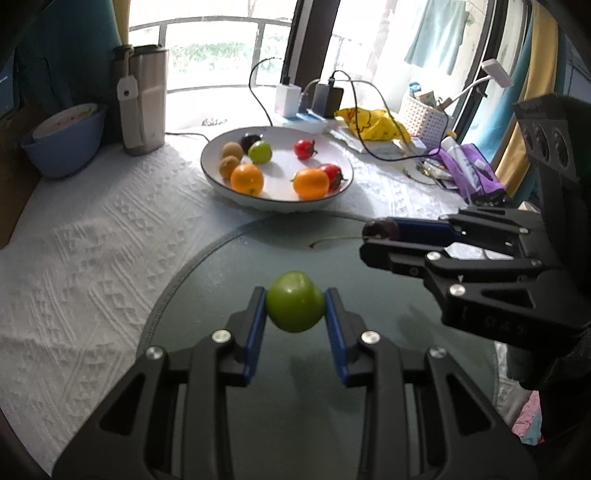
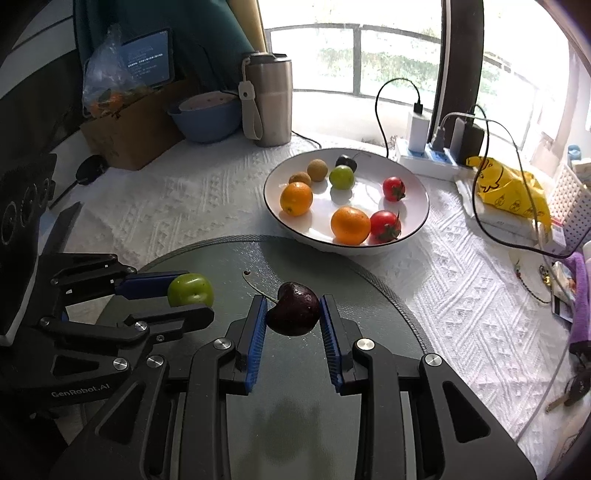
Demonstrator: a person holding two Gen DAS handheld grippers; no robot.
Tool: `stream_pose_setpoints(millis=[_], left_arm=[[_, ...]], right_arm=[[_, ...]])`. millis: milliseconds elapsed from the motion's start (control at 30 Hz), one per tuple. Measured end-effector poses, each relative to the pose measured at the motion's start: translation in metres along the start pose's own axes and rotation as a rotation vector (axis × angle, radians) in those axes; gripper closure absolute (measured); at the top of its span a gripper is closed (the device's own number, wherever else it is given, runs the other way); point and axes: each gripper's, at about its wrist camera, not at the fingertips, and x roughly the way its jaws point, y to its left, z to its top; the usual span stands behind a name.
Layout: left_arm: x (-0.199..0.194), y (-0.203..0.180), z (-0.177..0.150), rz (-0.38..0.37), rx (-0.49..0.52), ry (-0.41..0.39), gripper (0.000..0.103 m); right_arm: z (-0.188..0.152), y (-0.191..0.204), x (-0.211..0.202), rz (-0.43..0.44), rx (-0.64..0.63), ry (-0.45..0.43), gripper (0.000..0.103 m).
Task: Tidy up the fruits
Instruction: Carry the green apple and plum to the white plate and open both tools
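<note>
Daylight pours in through a wide window (image 2: 354, 62) with a dark railing outside and greenery beyond. A dark window post (image 2: 461, 74) splits the glass. The worktop wears a white textured cloth (image 1: 92, 258). A teal curtain (image 2: 207, 44) hangs at the left, and laundry (image 1: 439, 33) dangles pale outside at right.

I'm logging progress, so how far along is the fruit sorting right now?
Nothing sits on the dark round mat yet. In hand: the left gripper is shut on a green fruit, and the right gripper is shut on a dark cherry, both over the mat. Left: eight fruits remain in the white bowl, including two oranges.
</note>
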Motion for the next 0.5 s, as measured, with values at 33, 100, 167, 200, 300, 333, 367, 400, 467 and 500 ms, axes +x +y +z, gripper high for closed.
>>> stream_pose_setpoints(millis=[33, 100, 167, 200, 300, 333, 367, 400, 467, 500], left_arm=[[-0.003, -0.001, 0.000, 0.000, 0.002, -0.006, 0.070], [-0.011, -0.003, 0.000, 0.000, 0.005, -0.020, 0.070], [-0.018, -0.005, 0.001, 0.003, 0.008, -0.034, 0.070], [-0.022, -0.006, 0.002, 0.005, 0.009, -0.041, 0.070], [-0.032, -0.009, 0.004, 0.010, 0.012, -0.060, 0.070], [-0.034, -0.010, 0.005, 0.011, 0.013, -0.066, 0.070], [-0.037, -0.011, 0.006, 0.014, 0.014, -0.071, 0.070], [-0.040, -0.012, 0.007, 0.017, 0.014, -0.074, 0.070], [-0.048, -0.015, 0.010, 0.023, 0.018, -0.089, 0.070], [-0.051, -0.017, 0.011, 0.027, 0.022, -0.097, 0.070]], right_arm=[[0.000, 0.001, -0.003, -0.002, -0.001, -0.005, 0.072], [0.000, 0.003, -0.009, -0.005, -0.002, -0.012, 0.072], [-0.001, 0.005, -0.015, -0.007, -0.005, -0.021, 0.072], [-0.001, 0.006, -0.018, -0.008, -0.006, -0.027, 0.072], [0.000, 0.009, -0.029, -0.011, -0.011, -0.046, 0.072], [0.001, 0.010, -0.032, -0.012, -0.012, -0.051, 0.072], [0.001, 0.010, -0.036, -0.013, -0.013, -0.059, 0.072], [0.002, 0.011, -0.040, -0.015, -0.014, -0.067, 0.072], [0.005, 0.012, -0.049, -0.019, -0.014, -0.088, 0.072], [0.006, 0.013, -0.052, -0.021, -0.013, -0.094, 0.072]])
